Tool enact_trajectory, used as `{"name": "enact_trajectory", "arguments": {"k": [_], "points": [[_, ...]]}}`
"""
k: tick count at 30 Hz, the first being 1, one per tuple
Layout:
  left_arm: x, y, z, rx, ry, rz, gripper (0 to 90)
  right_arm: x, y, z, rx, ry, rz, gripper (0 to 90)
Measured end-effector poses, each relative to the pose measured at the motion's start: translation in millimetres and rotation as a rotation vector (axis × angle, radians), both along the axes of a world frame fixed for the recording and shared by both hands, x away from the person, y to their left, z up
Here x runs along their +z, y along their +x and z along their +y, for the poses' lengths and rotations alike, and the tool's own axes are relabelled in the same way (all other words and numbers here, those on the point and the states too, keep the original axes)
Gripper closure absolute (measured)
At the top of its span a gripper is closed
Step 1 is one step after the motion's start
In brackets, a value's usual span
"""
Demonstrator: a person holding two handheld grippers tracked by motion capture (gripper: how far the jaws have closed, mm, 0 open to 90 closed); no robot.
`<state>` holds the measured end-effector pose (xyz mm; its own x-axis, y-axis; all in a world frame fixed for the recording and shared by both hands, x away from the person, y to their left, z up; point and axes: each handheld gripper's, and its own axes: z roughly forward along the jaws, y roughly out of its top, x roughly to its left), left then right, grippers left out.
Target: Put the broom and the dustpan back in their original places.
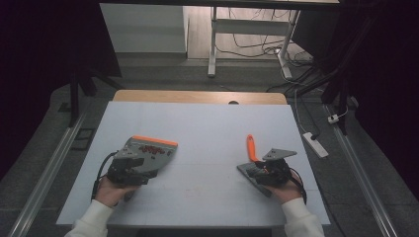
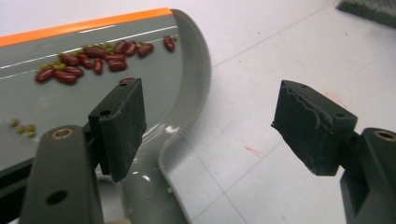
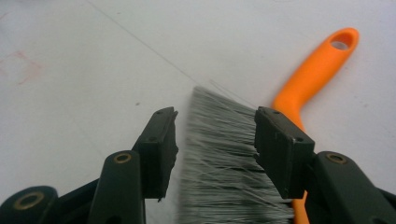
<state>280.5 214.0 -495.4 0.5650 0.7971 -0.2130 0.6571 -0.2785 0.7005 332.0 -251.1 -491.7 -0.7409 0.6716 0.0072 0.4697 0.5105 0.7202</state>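
Sweeping looks finished: red and green beans (image 2: 93,63) lie in grey plastic dustpan with orange edge (image 1: 148,150) on white surface (image 1: 197,123), beside spread left gripper (image 2: 219,128)

Right gripper (image 3: 215,144), jaws spread, straddles grey bristles of orange-handled brush (image 3: 224,172), no pinch

Next, likely: pull both clear

White table (image 1: 197,128) bears dustpan (image 1: 153,153) and, seemingly flat, brush (image 1: 252,148).

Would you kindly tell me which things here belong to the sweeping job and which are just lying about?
Belonging to the job:
- grey plastic dustpan with orange edge
- red and green beans in it
- grey-bristled brush with orange handle

Lying about:
- white power strip on the floor
- cables under the far desk
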Motion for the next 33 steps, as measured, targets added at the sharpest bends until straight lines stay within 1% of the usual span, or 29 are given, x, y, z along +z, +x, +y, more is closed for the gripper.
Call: {"name": "enact_trajectory", "arguments": {"k": [5,8,10,16,22,27,30,33], "points": [[-0.3,-1.0,-2.2,-0.040,0.003,0.012,25.7,-0.5,-8.3,0.1,0.013,0.001,-0.016,48.2],[-0.3,-2.5,-4.0,-0.060,0.004,0.019,25.7,-0.2,-11.1,0.6,0.018,0.005,-0.030,48.2],[-1.1,-2.9,-5.6,-0.074,0.013,0.025,25.6,-0.1,-12.1,1.0,0.022,0.003,-0.041,48.2],[-4.1,-3.6,-8.0,-0.090,0.011,0.045,25.5,2.1,-13.3,1.4,0.026,0.010,-0.058,48.2],[-4.6,-3.9,-7.4,-0.081,0.010,0.044,25.4,3.7,-13.4,0.1,0.025,0.017,-0.065,48.2],[-6.3,-3.0,-7.7,-0.081,0.008,0.058,25.2,3.2,-13.1,-0.3,0.028,0.017,-0.063,48.2],[-5.4,-3.2,-7.0,-0.060,0.011,0.050,25.0,3.3,-13.4,0.1,0.033,0.016,-0.066,48.2],[-5.2,-2.7,-5.5,-0.056,0.003,0.051,24.8,3.4,-13.3,0.9,0.037,0.019,-0.064,47.9]]}}
